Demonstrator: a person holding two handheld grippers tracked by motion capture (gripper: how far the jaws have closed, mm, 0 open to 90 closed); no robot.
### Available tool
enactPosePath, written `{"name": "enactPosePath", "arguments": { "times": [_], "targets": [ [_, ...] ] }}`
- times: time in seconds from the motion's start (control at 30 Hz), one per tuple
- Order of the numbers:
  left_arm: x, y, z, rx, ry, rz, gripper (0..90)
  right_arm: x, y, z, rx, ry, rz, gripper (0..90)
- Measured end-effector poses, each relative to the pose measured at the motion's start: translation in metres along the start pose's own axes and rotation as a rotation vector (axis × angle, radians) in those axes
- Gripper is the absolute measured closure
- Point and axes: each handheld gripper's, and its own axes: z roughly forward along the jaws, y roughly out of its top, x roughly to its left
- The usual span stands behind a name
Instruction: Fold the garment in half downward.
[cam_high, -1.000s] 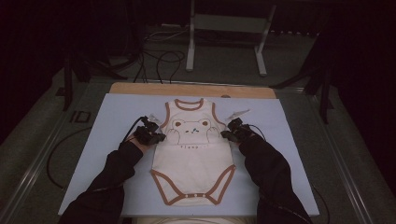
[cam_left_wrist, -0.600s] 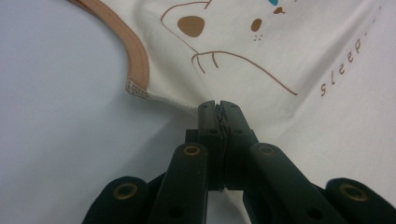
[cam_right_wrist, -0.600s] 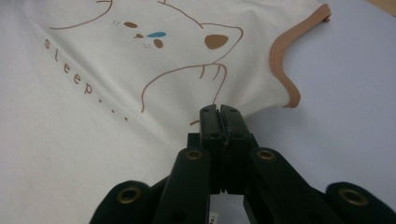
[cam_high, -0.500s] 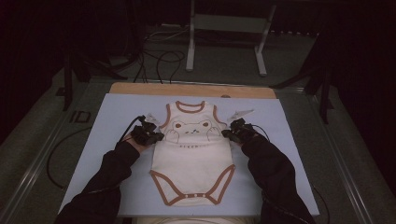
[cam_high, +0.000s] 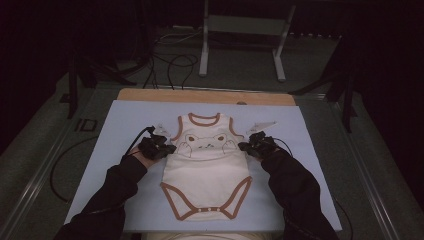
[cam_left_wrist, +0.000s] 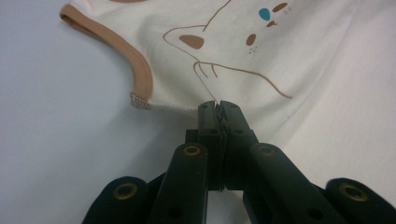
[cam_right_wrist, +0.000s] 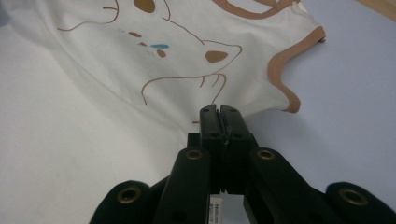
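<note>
Since the earlier high-view frames, the cream baby bodysuit (cam_high: 206, 170) has been drawn toward 6 o'clock on the pale blue mat (cam_high: 310, 150). Its upper part now lies bunched between the grippers, and the bear print sits compressed just under the neckline.

The left gripper (cam_high: 166, 148) is at the garment's 9 o'clock edge and the right gripper (cam_high: 246, 146) at its 3 o'clock edge, both just below the armholes. The snap crotch points to 6 o'clock.

The left gripper view shows what the high view cannot resolve: the jaws are clenched on the side seam, just beside the brown armhole binding (cam_left_wrist: 140, 70). The right gripper view shows its jaws likewise clamped on the opposite fabric edge, with creases radiating from the pinch across the print (cam_right_wrist: 187, 70).
</note>
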Motion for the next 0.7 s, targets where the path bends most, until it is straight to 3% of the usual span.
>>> {"name": "enactPosePath", "arguments": {
  "times": [0.47, 0.7],
  "targets": [
    [-0.022, -0.011, -0.017, 0.006, -0.035, 0.051, 89.8, 0.022, -0.014, -0.022, -0.008, 0.030, -0.027, 89.9],
    [-0.026, -0.019, -0.018, 0.016, -0.052, 0.065, 89.8, 0.034, -0.020, -0.028, -0.007, 0.050, -0.040, 89.8]
  ]
}}
